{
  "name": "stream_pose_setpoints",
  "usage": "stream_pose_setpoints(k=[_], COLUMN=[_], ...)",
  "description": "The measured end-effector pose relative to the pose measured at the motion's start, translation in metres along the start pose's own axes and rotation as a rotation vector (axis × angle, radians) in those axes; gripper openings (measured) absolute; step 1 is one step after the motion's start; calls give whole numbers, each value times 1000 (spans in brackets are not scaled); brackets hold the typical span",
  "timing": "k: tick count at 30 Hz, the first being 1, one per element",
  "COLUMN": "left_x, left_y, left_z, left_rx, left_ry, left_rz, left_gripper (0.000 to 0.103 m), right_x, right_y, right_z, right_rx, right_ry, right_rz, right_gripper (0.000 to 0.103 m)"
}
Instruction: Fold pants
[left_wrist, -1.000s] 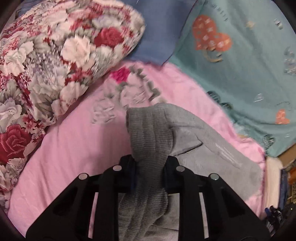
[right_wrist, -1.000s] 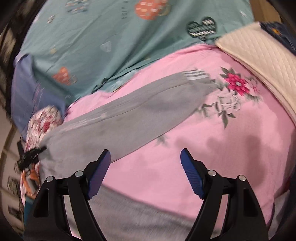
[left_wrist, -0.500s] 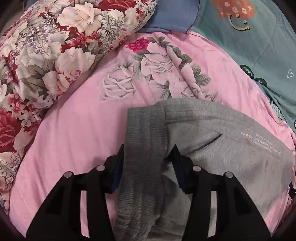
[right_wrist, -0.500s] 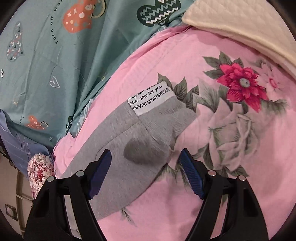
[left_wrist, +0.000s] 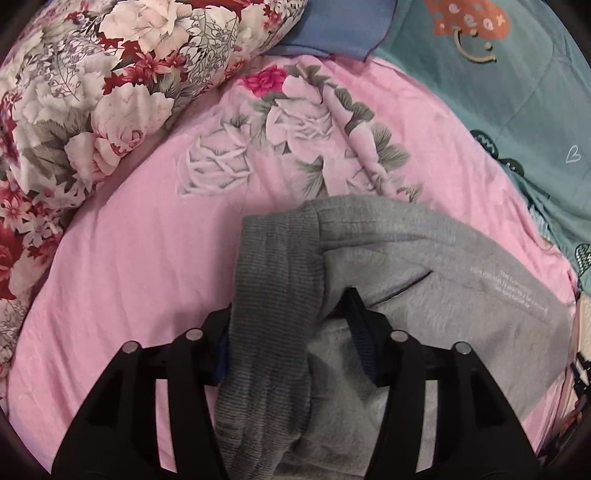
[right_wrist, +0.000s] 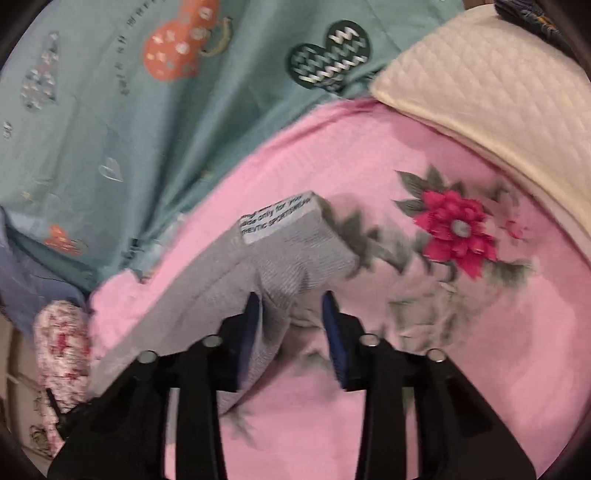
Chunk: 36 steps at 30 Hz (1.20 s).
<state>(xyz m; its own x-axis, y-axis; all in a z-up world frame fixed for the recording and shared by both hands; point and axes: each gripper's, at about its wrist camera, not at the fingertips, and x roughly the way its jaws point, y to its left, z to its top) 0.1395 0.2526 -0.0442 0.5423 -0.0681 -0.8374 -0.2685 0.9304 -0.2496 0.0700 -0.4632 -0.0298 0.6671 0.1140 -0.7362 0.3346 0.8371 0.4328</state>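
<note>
Grey sweatpants (left_wrist: 424, 258) lie on a pink floral sheet (left_wrist: 129, 258). Their ribbed waistband (left_wrist: 277, 266) runs up between the fingers of my left gripper (left_wrist: 288, 306). Those jaws are opening: the right pad stands clear of the band and the left pad is just beside it. In the right wrist view, the ribbed leg cuff (right_wrist: 306, 247) with a white label (right_wrist: 277, 218) sits between the fingers of my right gripper (right_wrist: 290, 297). Its jaws are closing, with cloth against the left pad and a gap at the right pad.
A red-and-white floral pillow (left_wrist: 92, 92) fills the far left and a blue cloth (left_wrist: 340, 26) lies behind it. A teal patterned quilt (right_wrist: 129, 129) covers the far side. A cream quilted pad (right_wrist: 498, 92) borders the sheet at the upper right.
My left gripper sank toward the bed and its jaws let go of the waistband and spread. My right gripper travelled along the leg to the cuff and its jaws narrowed around it.
</note>
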Motion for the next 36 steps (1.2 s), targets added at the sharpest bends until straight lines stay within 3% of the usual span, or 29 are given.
stream_pose_setpoints(k=[2, 4, 6, 8, 13, 14, 16, 17, 19, 20, 21, 22, 24, 25, 29, 32, 36], left_x=[0, 3, 5, 8, 12, 11, 9, 8, 7, 7, 7, 7, 7, 7, 5, -6, -41], left_y=[-1, -4, -7, -10, -15, -15, -12, -10, -1, 3, 8, 11, 11, 9, 4, 3, 1], left_z=[1, 3, 5, 7, 10, 11, 11, 10, 10, 10, 10, 9, 7, 7, 7, 6, -1], left_rx=[-4, -11, -25, -41, -43, -41, -36, -34, -44, -47, -55, -57, -45, -33, -19, 1, 66], left_ry=[5, 15, 13, 9, 1, 4, 2, 1, 1, 4, 10, 9, 4, 1, -11, -31, -90], left_rz=[-29, -39, -44, -57, -73, -91, -113, -114, -132, -143, -165, -177, -182, -178, -171, -179, -208], left_gripper=[71, 78, 87, 95, 97, 95, 82, 68, 56, 42, 37, 36, 31, 30, 25, 24, 23], right_x=[-6, -16, -19, -6, 53, 62, 79, 86, 99, 106, 114, 121, 142, 147, 132, 101, 40], right_y=[9, 39, 83, 139, 255, 273, 299, 312, 327, 333, 339, 342, 345, 347, 351, 348, 339], right_z=[-1, 1, -1, -9, -58, -69, -90, -98, -103, -103, -103, -102, -101, -102, -112, -119, -130], right_rx=[-36, -124, -272, -481, -922, -1001, -1147, -1207, -1270, -1285, -1295, -1301, -1282, -1266, -1318, -1339, -1342], right_ry=[-25, -54, -70, -19, 119, 132, 142, 141, 155, 173, 191, 208, 313, 357, 349, 286, 187], right_rz=[35, 143, 219, 275, 219, 214, 188, 179, 192, 203, 209, 208, 194, 208, 196, 164, 180], right_gripper=[51, 56, 70, 98, 97, 96, 96, 96, 96, 96, 96, 94, 80, 67, 30, 15, 14])
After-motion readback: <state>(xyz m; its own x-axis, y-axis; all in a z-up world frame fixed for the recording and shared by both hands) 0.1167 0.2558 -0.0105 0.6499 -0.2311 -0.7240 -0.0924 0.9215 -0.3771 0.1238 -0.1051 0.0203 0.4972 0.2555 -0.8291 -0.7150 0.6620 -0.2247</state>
